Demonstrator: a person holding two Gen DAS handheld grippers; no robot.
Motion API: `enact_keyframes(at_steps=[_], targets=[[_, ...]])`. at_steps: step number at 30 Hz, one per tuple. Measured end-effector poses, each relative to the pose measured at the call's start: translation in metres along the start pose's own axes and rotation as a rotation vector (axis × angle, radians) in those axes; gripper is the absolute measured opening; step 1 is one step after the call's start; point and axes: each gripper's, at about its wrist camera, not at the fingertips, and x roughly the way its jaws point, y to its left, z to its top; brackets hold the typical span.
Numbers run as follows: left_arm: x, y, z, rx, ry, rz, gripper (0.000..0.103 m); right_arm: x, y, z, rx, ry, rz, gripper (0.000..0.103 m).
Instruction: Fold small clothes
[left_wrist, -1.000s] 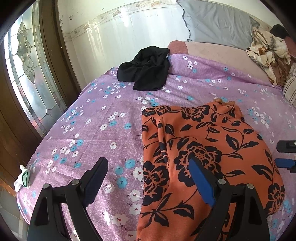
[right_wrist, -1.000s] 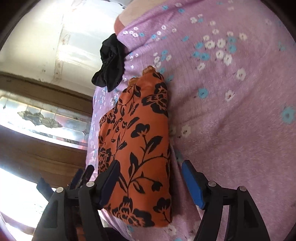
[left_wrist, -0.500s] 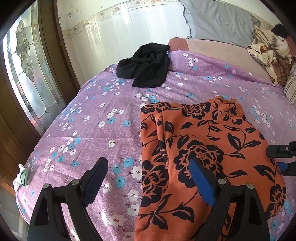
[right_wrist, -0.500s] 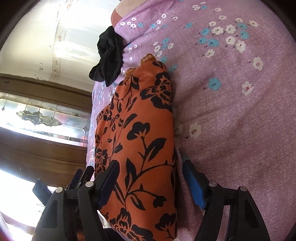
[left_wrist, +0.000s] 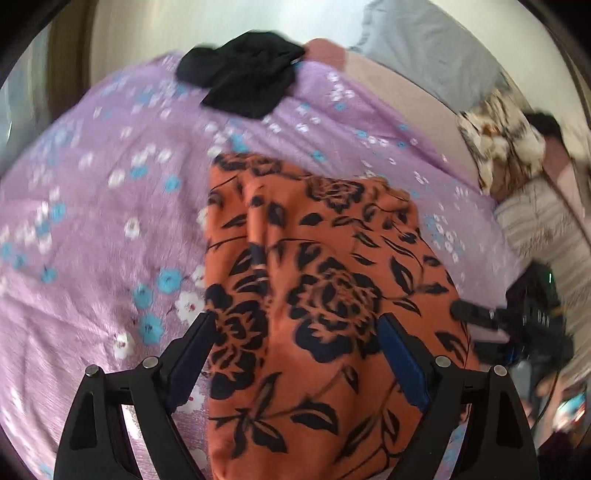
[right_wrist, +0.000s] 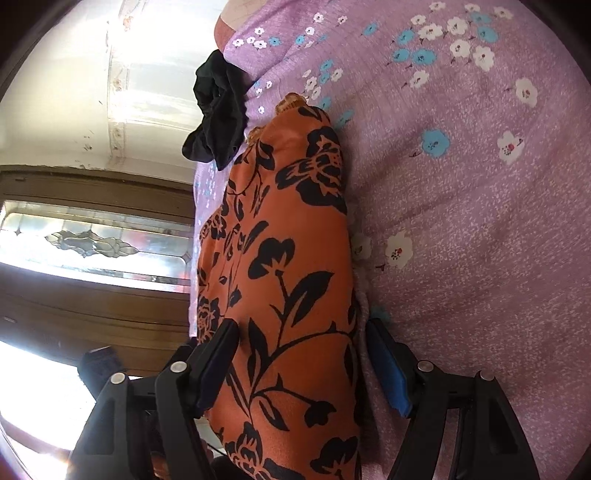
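An orange garment with black flowers (left_wrist: 332, 288) lies folded on the purple flowered bedspread (left_wrist: 92, 221). My left gripper (left_wrist: 295, 332) is open above its near end, one finger at the garment's left edge and the other over the cloth. The left wrist view is blurred. My right gripper (right_wrist: 299, 328) is open and astride the garment's (right_wrist: 288, 240) long right edge, with one finger over the cloth and the other beside it on the bedspread (right_wrist: 480, 221). Neither pair of pads presses on the cloth. In the left wrist view the right gripper (left_wrist: 476, 317) shows at the garment's right side.
A crumpled black garment (left_wrist: 243, 77) (right_wrist: 218, 122) lies at the bed's far side by the white wall. A grey pillow (left_wrist: 424, 48), a patterned cloth (left_wrist: 498, 140) and a striped pillow (left_wrist: 546, 229) sit at the head of the bed. A wooden door with leaded glass (right_wrist: 88, 240) stands beyond the bed's edge.
My left gripper has tipped downward and swung right, so the orange garment now fills the space between its fingers. My right gripper has sunk closer to the garment's edge. Both stay open.
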Motion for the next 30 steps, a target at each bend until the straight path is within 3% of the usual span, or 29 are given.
enact_keyframes(at_steps=[2, 6, 9, 12, 17, 21, 24, 30], targets=[[0.006, 0.009, 0.003, -0.058, 0.027, -0.024, 0.089, 0.002, 0.001, 0.000, -0.003, 0.002, 0.003, 0.074], [0.023, 0.024, 0.010, -0.140, 0.100, -0.157, 0.089, 0.006, 0.004, -0.001, -0.016, -0.001, -0.004, 0.074], [0.044, 0.026, 0.010, -0.163, 0.186, -0.192, 0.090, 0.007, 0.008, -0.006, -0.037, -0.018, -0.017, 0.074], [0.044, 0.016, 0.008, -0.122, 0.195, -0.224, 0.094, 0.008, 0.012, -0.010, -0.049, -0.040, -0.033, 0.074], [0.047, -0.005, 0.005, -0.067, 0.213, -0.188, 0.094, 0.014, 0.020, -0.009, -0.059, -0.028, -0.049, 0.075], [0.046, -0.007, 0.006, -0.093, 0.200, -0.202, 0.094, 0.017, 0.025, -0.010, -0.092, -0.022, -0.088, 0.069], [0.044, -0.005, 0.006, -0.087, 0.189, -0.184, 0.074, 0.016, 0.032, -0.011, -0.120, -0.026, -0.133, 0.060], [0.033, -0.004, 0.010, -0.071, 0.162, -0.198, 0.054, 0.005, 0.049, -0.013, -0.201, -0.058, -0.171, 0.049]])
